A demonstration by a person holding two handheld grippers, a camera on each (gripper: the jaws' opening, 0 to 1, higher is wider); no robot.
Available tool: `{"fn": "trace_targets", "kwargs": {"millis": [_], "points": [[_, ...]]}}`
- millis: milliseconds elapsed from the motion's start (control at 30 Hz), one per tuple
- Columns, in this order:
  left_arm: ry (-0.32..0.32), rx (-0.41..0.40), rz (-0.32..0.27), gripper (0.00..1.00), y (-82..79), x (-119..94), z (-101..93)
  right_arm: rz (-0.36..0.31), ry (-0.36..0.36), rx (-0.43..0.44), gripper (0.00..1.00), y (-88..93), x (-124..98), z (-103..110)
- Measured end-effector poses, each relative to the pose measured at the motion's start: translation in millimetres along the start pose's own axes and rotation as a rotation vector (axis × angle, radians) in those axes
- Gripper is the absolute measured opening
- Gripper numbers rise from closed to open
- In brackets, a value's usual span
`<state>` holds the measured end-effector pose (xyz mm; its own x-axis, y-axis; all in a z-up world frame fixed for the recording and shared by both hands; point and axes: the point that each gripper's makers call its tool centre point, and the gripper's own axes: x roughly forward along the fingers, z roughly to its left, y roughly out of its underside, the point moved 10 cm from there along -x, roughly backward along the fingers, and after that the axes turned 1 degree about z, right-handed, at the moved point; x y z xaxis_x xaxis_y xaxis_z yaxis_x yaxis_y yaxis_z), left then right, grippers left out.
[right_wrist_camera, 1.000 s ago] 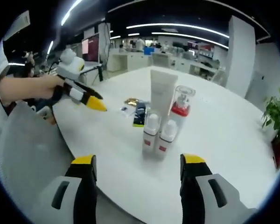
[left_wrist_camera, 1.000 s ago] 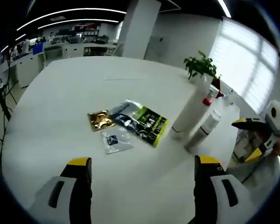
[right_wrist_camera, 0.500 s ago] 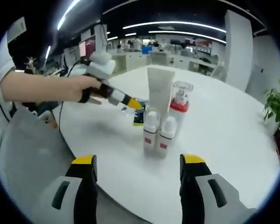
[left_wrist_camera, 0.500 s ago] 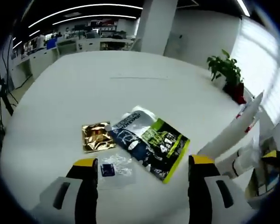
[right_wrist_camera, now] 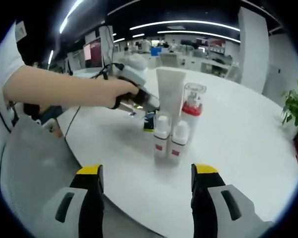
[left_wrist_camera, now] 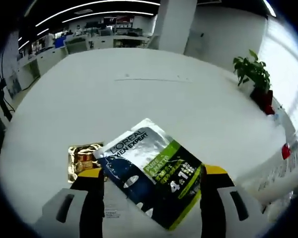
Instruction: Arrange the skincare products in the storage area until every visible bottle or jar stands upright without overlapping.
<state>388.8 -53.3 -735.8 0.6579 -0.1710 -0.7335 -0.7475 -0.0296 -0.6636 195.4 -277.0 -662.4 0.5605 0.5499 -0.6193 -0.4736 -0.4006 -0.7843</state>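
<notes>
My left gripper (left_wrist_camera: 150, 172) is open and low over the white table (left_wrist_camera: 139, 99), its jaws straddling a silver, blue and green sachet (left_wrist_camera: 149, 171) that lies flat. A gold sachet (left_wrist_camera: 82, 158) lies just left of it. In the right gripper view a hand holds the left gripper (right_wrist_camera: 151, 102) beside an upright white tube (right_wrist_camera: 170, 94). A clear-capped bottle with a red collar (right_wrist_camera: 193, 106) and two small white bottles (right_wrist_camera: 161, 136) (right_wrist_camera: 179, 141) also stand upright, close together. My right gripper (right_wrist_camera: 147, 171) is open, near the table edge, short of the bottles.
A potted plant (left_wrist_camera: 253, 74) stands at the far right of the table. A small clear sachet (left_wrist_camera: 109, 213) lies under my left jaw. A grey chair (right_wrist_camera: 30, 163) sits at the near left. A person's arm (right_wrist_camera: 64, 89) reaches across the table.
My left gripper has moved forward and down to the sachets, and the green sachet now lies between its jaws. The right gripper has stayed put.
</notes>
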Motion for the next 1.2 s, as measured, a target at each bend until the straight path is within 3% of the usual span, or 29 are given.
{"fn": "trace_targets", "kwargs": {"millis": [200, 333, 400, 533, 800, 1033, 1200], "points": [[-0.035, 0.003, -0.004, 0.75, -2.1, 8, -5.2, -0.006, 0.007, 0.016, 0.71, 0.4, -1, -1], [-0.108, 0.146, 0.063, 0.65, 3.9, 10, -4.9, -0.006, 0.014, 0.025, 0.71, 0.9, -1, -3], [-0.094, 0.124, 0.042, 0.66, 2.3, 10, -6.0, -0.006, 0.018, 0.029, 0.71, 1.1, -1, -4], [-0.092, 0.161, 0.033, 0.67, -1.4, 12, 0.0, -0.004, 0.019, 0.034, 0.71, 1.3, -1, -3], [-0.024, 0.217, 0.073, 0.66, -1.6, 10, 35.5, 0.002, 0.018, 0.031, 0.71, 1.6, 0, -3], [0.050, 0.290, 0.091, 0.52, 8.8, -3, 70.7, 0.004, 0.016, 0.019, 0.71, 0.3, 0, -2], [0.108, 0.348, 0.083, 0.48, 21.3, -12, 79.0, 0.003, 0.018, 0.012, 0.71, -0.5, 1, -1]]}}
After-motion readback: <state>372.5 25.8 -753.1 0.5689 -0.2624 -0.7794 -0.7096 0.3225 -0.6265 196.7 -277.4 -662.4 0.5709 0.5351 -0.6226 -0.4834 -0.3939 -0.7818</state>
